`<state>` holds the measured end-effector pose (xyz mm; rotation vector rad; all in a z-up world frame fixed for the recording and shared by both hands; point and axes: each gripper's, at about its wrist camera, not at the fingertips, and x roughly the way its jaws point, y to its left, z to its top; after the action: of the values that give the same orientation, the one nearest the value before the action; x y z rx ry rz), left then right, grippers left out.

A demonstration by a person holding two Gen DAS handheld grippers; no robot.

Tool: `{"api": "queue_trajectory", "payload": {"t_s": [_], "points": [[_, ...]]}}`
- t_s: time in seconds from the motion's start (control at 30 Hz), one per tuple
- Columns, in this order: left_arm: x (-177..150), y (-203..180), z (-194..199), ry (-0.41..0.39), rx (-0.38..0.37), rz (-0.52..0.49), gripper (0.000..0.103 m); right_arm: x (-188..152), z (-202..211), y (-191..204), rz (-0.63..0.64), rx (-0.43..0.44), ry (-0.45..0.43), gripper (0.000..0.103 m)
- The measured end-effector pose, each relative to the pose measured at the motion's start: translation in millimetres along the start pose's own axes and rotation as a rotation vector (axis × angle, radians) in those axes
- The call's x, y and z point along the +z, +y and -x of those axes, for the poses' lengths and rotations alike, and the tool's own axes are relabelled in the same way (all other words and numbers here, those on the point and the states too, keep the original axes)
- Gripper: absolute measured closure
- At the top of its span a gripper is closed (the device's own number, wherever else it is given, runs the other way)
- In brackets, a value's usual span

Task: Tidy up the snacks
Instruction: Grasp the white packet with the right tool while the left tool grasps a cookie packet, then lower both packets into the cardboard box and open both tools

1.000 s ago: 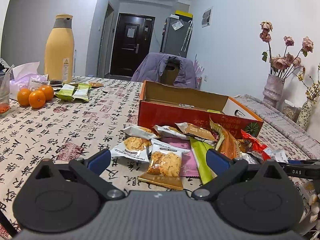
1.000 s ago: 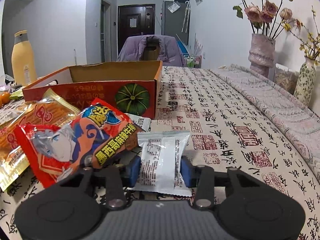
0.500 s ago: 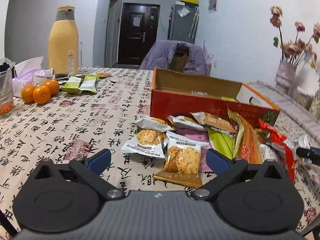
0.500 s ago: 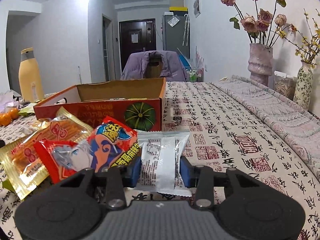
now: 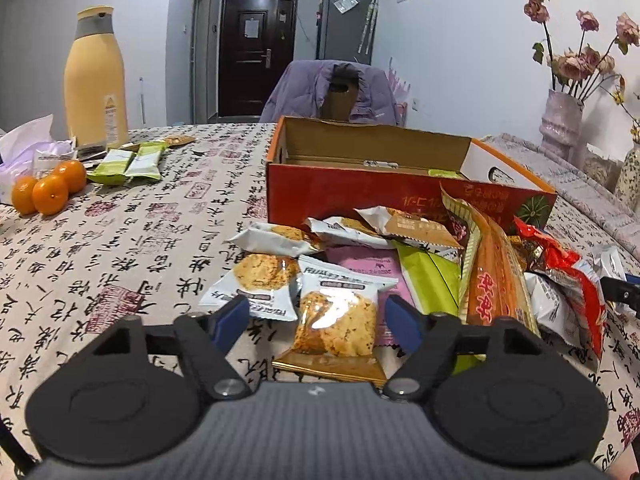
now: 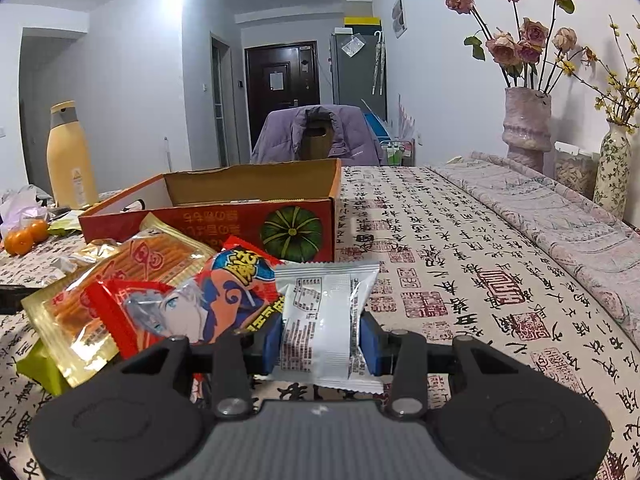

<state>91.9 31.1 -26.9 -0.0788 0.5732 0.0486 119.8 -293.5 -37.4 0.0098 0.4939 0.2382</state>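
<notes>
A pile of snack packets (image 5: 420,264) lies on the tablecloth in front of an open red cardboard box (image 5: 360,200). My left gripper (image 5: 316,320) is closing its jaws around a clear cookie packet (image 5: 336,320) at the pile's near edge. The blue pads stand on either side of it and do not touch it. My right gripper (image 6: 322,344) is shut on a white sachet (image 6: 326,312), held upright just right of a red cartoon packet (image 6: 200,300) and a gold-orange packet (image 6: 120,280). The box (image 6: 224,216) stands behind them.
A tall yellow bottle (image 5: 96,80), three oranges (image 5: 48,192) and green packets (image 5: 128,164) sit at the far left of the table. Vases with dried flowers (image 6: 528,120) stand at the right edge. A chair with a purple jacket (image 5: 332,92) is behind the box.
My left gripper has come forward and lower toward the cookie packet, and its jaws have narrowed around it. The right gripper keeps its hold on the white sachet, nearly still.
</notes>
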Motion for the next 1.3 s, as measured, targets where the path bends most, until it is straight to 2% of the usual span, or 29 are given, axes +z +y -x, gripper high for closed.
{"api": "queue_trajectory", "payload": {"t_s": [0.07, 0.13, 0.17, 0.2, 0.53, 0.77, 1.3], "points": [[-1, -1, -1, 0.004, -0.008, -0.004, 0.036, 0, 0, 0, -0.002, 0.0, -0.001, 0.063], [-1, -1, -2, 0.006, -0.022, -0.01, 0.048, 0, 0, 0, -0.003, 0.0, -0.001, 0.063], [-2, 0, -2, 0.007, -0.034, -0.01, 0.058, 0, 0, 0, -0.004, 0.001, -0.001, 0.063], [-2, -1, -2, 0.008, -0.041, -0.012, 0.062, -1, 1, 0, -0.004, 0.001, -0.001, 0.063], [-3, -1, 12, -0.027, -0.044, -0.007, 0.063, 0, 5, 1, -0.006, 0.006, -0.018, 0.063], [9, -1, 25, -0.077, -0.04, -0.005, 0.063, 9, 9, 4, 0.006, 0.016, -0.044, 0.063], [63, -17, 21, -0.189, -0.039, -0.062, 0.063, 64, -13, 16, 0.051, 0.049, -0.146, 0.063]]}}
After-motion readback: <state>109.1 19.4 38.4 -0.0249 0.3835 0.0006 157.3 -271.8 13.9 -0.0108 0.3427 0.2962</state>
